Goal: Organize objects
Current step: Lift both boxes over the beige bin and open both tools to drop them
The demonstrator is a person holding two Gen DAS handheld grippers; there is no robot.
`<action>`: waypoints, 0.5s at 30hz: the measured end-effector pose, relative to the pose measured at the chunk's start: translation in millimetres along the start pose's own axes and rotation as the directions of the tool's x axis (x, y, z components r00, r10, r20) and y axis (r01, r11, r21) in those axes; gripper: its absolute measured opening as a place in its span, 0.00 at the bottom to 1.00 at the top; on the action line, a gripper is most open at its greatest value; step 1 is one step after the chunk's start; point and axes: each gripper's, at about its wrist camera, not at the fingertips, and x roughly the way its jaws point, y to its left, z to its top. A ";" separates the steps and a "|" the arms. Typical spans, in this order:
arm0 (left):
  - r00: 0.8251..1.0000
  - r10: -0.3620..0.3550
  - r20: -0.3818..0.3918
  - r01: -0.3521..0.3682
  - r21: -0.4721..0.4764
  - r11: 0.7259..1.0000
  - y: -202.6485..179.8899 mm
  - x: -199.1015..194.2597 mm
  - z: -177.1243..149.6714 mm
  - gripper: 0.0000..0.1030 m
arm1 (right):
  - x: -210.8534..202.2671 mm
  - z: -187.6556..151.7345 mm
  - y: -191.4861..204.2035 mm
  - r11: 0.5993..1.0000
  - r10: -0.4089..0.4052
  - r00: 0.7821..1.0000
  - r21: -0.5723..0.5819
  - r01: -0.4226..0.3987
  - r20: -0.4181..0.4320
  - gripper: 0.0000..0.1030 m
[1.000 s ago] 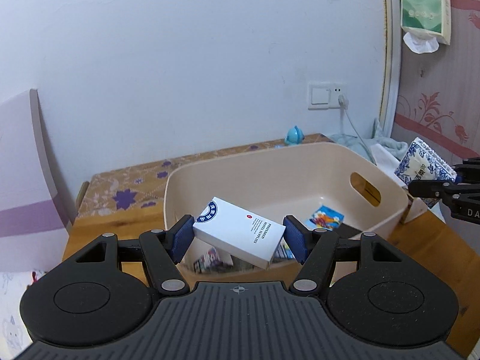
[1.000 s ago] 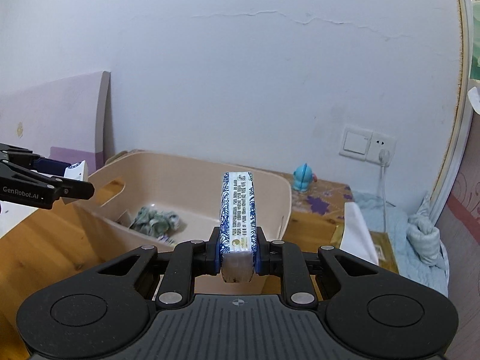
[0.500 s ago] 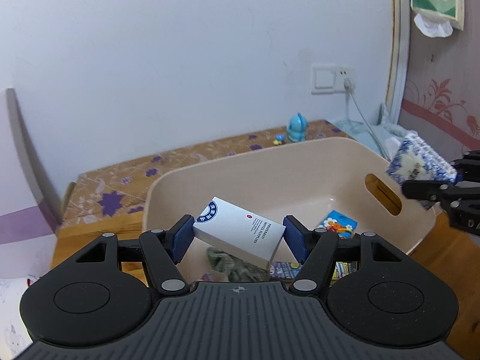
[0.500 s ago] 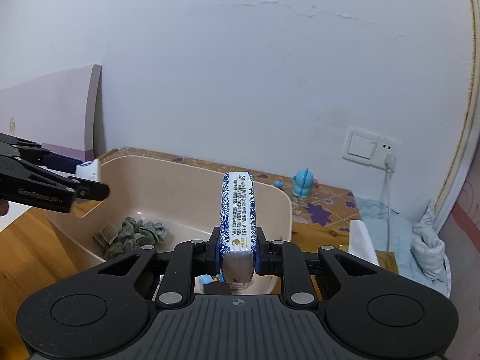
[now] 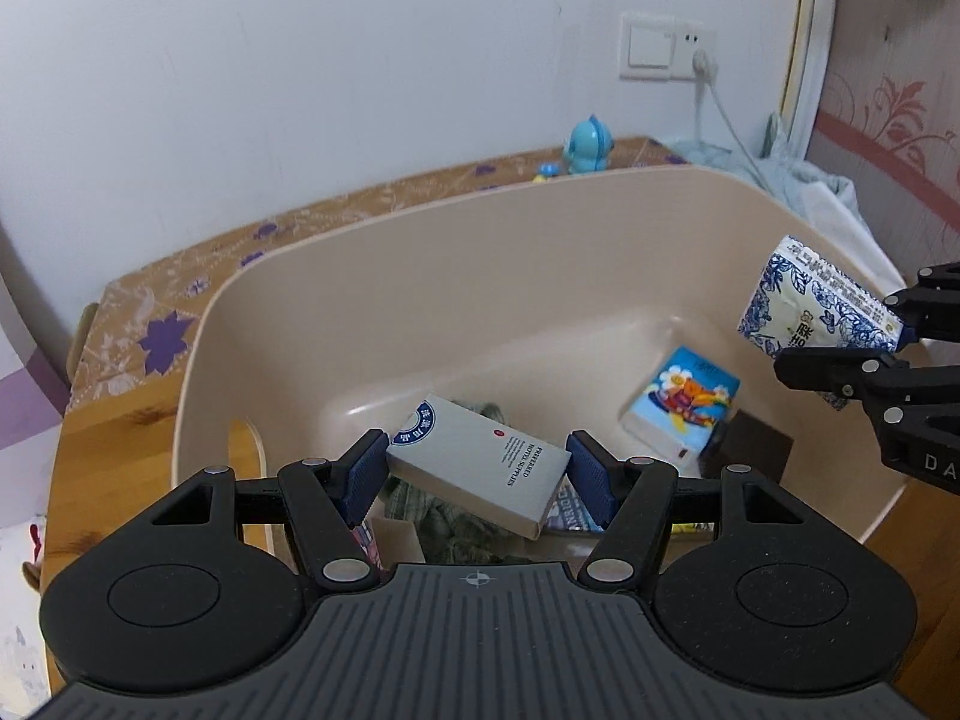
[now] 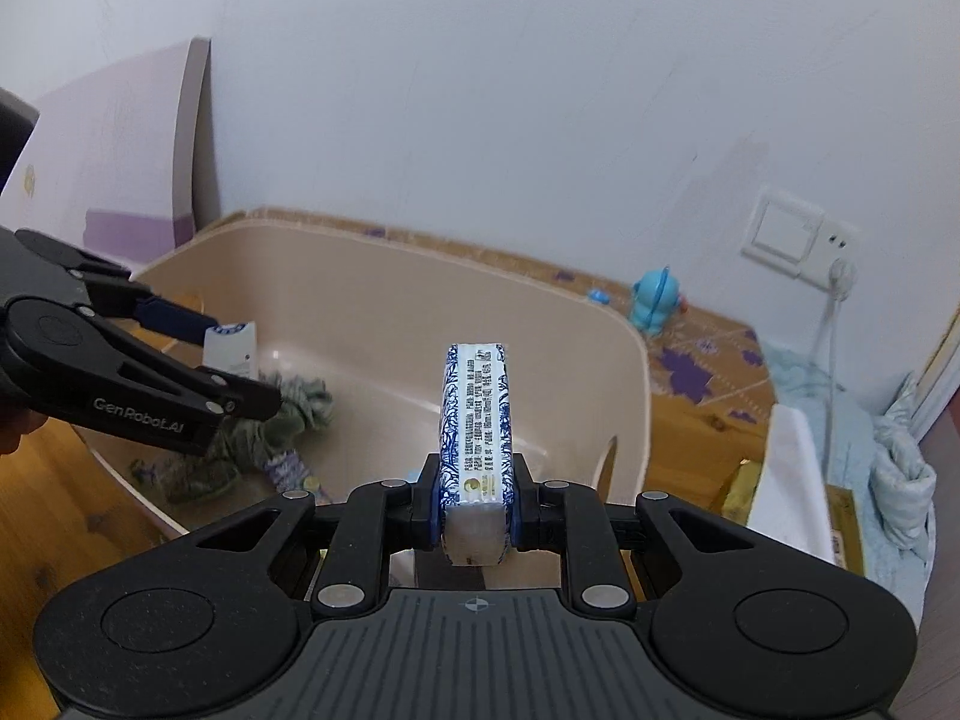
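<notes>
From the left wrist view, much of the beige tub's floor is hidden behind the left gripper and its load: a grey-green cloth shows only in scraps under the white box, and some printed items near the tub's near wall are too cut off to name. The 2 blue pads clench that white box by its short ends, tilted, held above the tub's near-left part. A cartoon tissue pack lies on the tub floor toward the right wall. At the right edge the right gripper reaches in over the tub's right rim, grasping a blue-and-white tissue pack; its body runs out of frame. From the right wrist view, the right gripper pinches the tissue pack on edge, pointing forward over the tub near its right wall. The left gripper comes in from the left over the opposite rim, its white box mostly hidden behind the fingers. A small blue toy stands on the bench past the tub's far-right corner.
</notes>
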 end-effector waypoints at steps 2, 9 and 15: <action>1.000 0.002 -0.018 -0.002 0.000 1.000 0.5 3.3 -0.9 0.65 | 4.1 0.1 -0.5 1.000 0.007 1.000 0.001 -0.007 -0.017 0.18; 0.999 0.014 -0.045 -0.013 0.008 1.000 -0.4 5.4 -2.7 0.65 | 13.6 -1.2 1.3 1.000 -0.002 0.998 0.001 0.002 -0.062 0.19; 1.000 0.020 -0.005 -0.020 -0.022 1.000 0.0 -4.9 -1.5 0.75 | 9.4 0.2 3.1 1.000 -0.026 0.999 -0.015 0.025 -0.043 0.35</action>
